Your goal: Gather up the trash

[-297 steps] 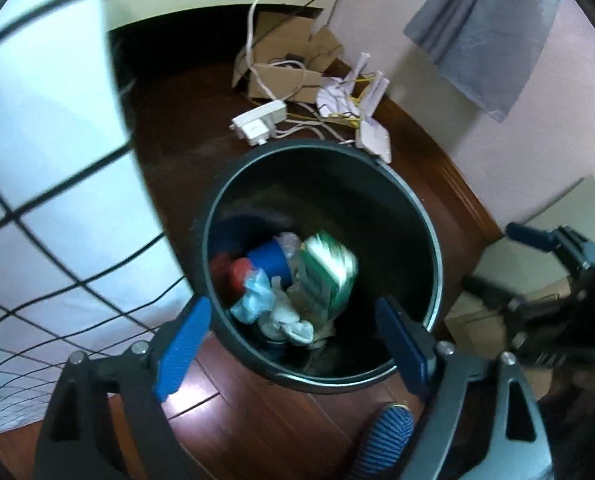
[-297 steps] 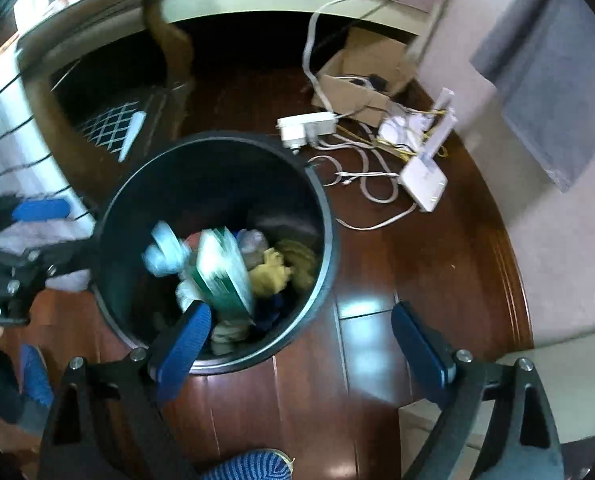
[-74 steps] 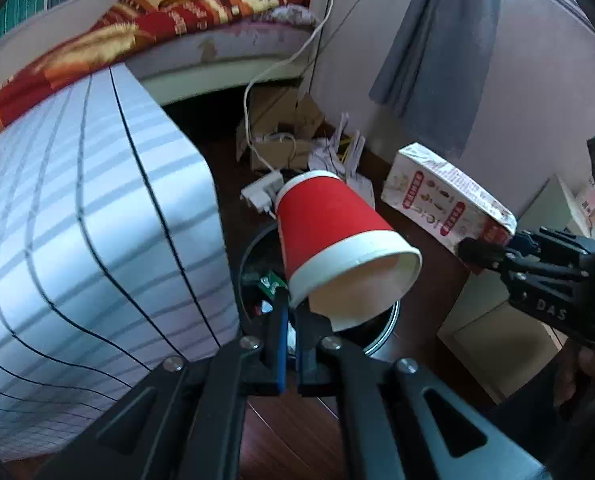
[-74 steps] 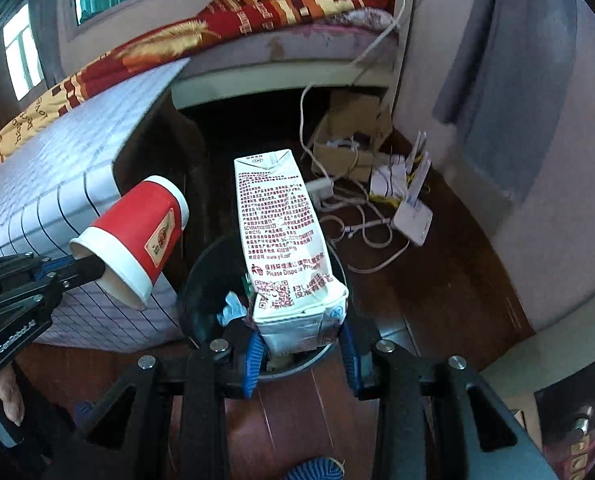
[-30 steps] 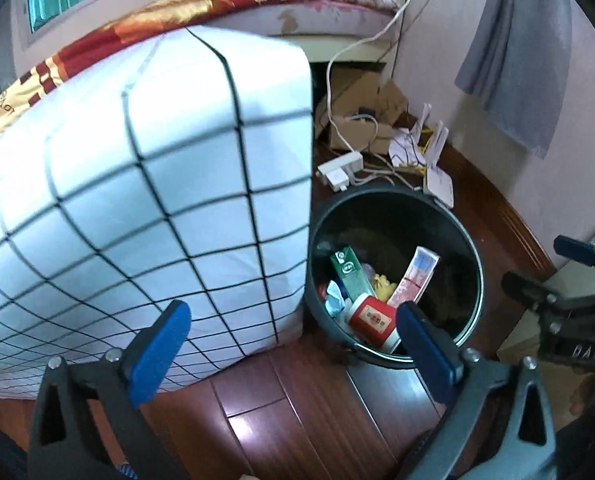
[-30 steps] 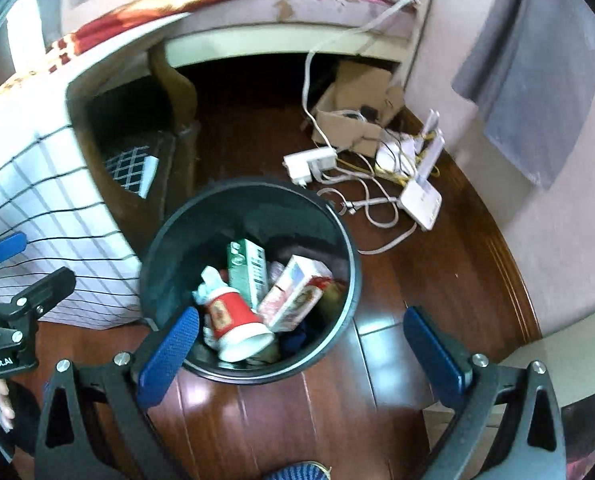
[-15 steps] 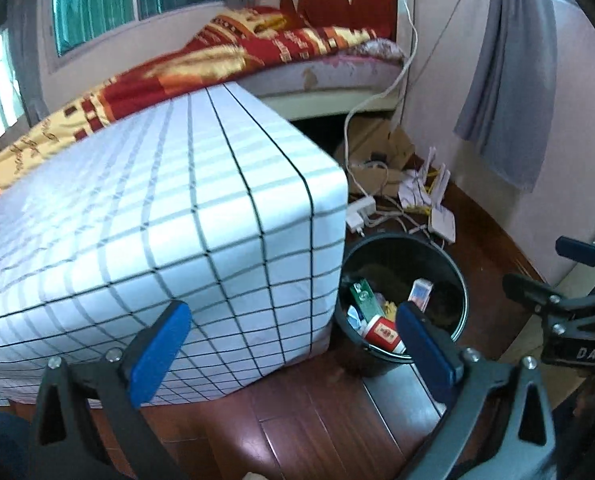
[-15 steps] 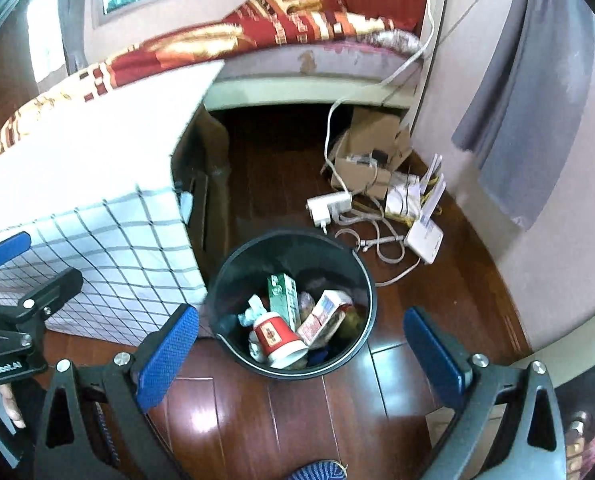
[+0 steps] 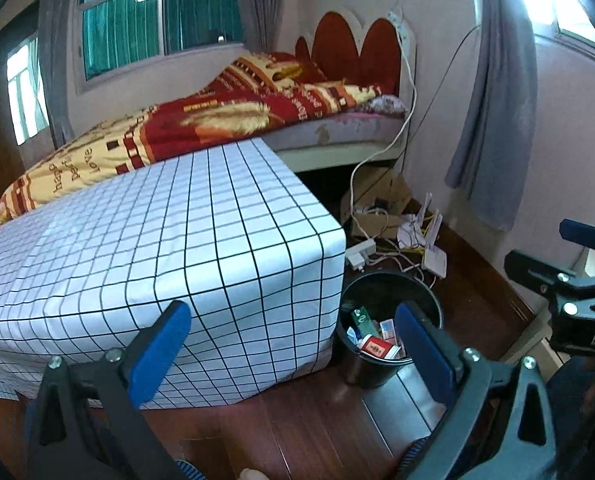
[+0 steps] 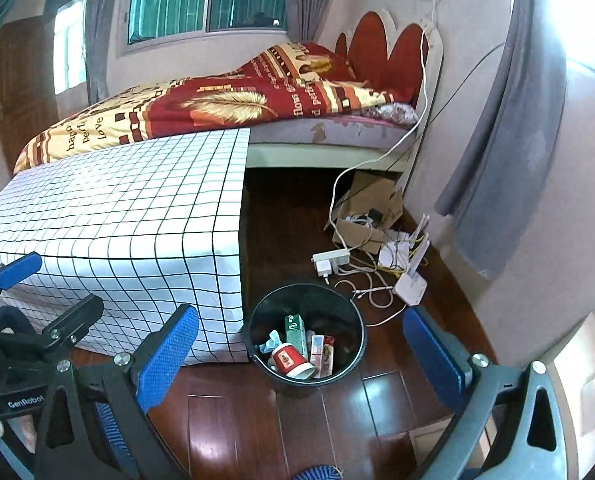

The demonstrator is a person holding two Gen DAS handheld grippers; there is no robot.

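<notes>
A black round trash bin [image 10: 353,320] stands on the wooden floor beside the covered table; it also shows in the left wrist view [image 9: 429,300]. Inside lie a red paper cup [image 10: 289,360], a green carton [image 10: 295,332], a red and white milk carton [image 10: 322,354] and crumpled wrappers. The cup [image 9: 375,347] and green carton [image 9: 361,318] also show in the left wrist view. My left gripper [image 9: 293,338] is open and empty, high above the floor. My right gripper [image 10: 299,346] is open and empty, above the bin.
A table under a white checked cloth [image 9: 157,248] stands left of the bin. A power strip [image 10: 329,260], cables, a white router [image 10: 411,282] and a cardboard box [image 10: 369,208] lie near the wall. A bed [image 10: 225,108] is behind. A grey curtain [image 10: 509,140] hangs at the right.
Both grippers have risen and pulled back from the bin, so the bin looks smaller and the bed and windows come into view. Both stay open and empty.
</notes>
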